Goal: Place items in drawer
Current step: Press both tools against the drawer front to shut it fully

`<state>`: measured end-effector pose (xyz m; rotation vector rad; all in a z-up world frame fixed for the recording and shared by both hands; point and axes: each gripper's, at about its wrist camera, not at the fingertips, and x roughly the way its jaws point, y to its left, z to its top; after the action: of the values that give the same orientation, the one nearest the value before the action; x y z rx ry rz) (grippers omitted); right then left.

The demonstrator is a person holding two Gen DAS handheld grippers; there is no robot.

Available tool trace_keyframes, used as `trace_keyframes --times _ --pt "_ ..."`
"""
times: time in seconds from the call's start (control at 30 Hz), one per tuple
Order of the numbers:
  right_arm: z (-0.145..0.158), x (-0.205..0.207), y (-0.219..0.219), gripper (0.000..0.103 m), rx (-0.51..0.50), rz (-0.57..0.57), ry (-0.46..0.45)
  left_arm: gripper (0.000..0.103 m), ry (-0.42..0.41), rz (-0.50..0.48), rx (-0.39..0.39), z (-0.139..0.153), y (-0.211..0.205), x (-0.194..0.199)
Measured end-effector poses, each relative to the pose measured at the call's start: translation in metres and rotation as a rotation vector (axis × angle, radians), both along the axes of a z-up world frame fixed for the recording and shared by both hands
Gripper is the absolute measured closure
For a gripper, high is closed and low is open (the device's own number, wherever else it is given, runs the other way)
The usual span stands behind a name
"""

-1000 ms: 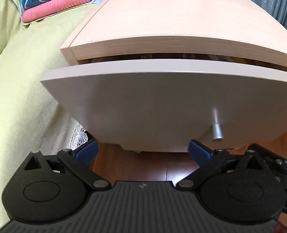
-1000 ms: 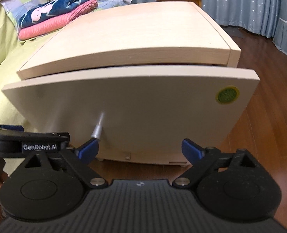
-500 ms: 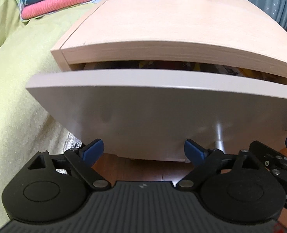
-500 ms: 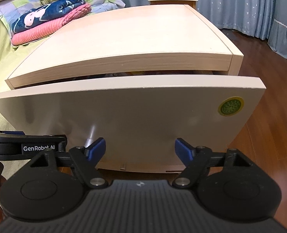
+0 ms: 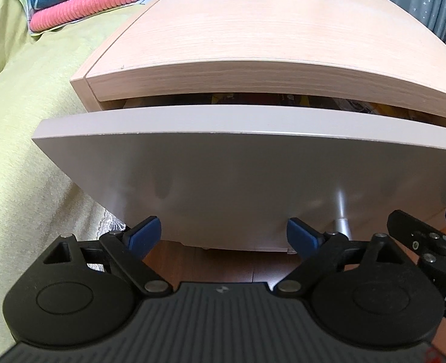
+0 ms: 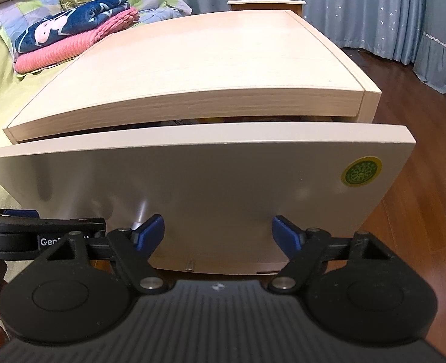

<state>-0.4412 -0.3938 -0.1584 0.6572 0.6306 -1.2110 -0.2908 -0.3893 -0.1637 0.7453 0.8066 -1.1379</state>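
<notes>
A: How is the left gripper [image 5: 224,237] set?

B: Its blue fingertips [image 5: 143,236] are spread wide and nothing is held between them. The drawer [image 5: 253,181] is seen directly ahead of them, its pale front panel filling the space beyond the tips.

A: And the right gripper [image 6: 218,233]?

B: It is likewise spread wide and empty. The same drawer front [image 6: 211,187] is faced straight on, with a round green sticker [image 6: 360,173] up and to the right of its tips.

A: Is the drawer shut?

B: No. It is pulled out a little from under the cabinet top [image 6: 198,66], and a narrow gap is left. Items inside [image 5: 359,104] are glimpsed through that gap, but they cannot be made out.

A: Where is the handle?

B: A metal knob [image 5: 342,217] is found just beyond the left gripper's right fingertip. Whether anything touches it cannot be told.

A: What else is seen?

B: Folded blankets [image 6: 72,39] are lying far ahead to the left on a green bedspread [image 5: 20,139].
</notes>
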Motion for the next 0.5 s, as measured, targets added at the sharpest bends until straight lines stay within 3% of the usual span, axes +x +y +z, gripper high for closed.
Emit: trace_keyframes --times 0.5 --pt "0.004 0.003 -0.008 0.026 -0.004 -0.010 0.001 0.011 0.005 0.020 -0.022 0.001 -0.011 0.009"
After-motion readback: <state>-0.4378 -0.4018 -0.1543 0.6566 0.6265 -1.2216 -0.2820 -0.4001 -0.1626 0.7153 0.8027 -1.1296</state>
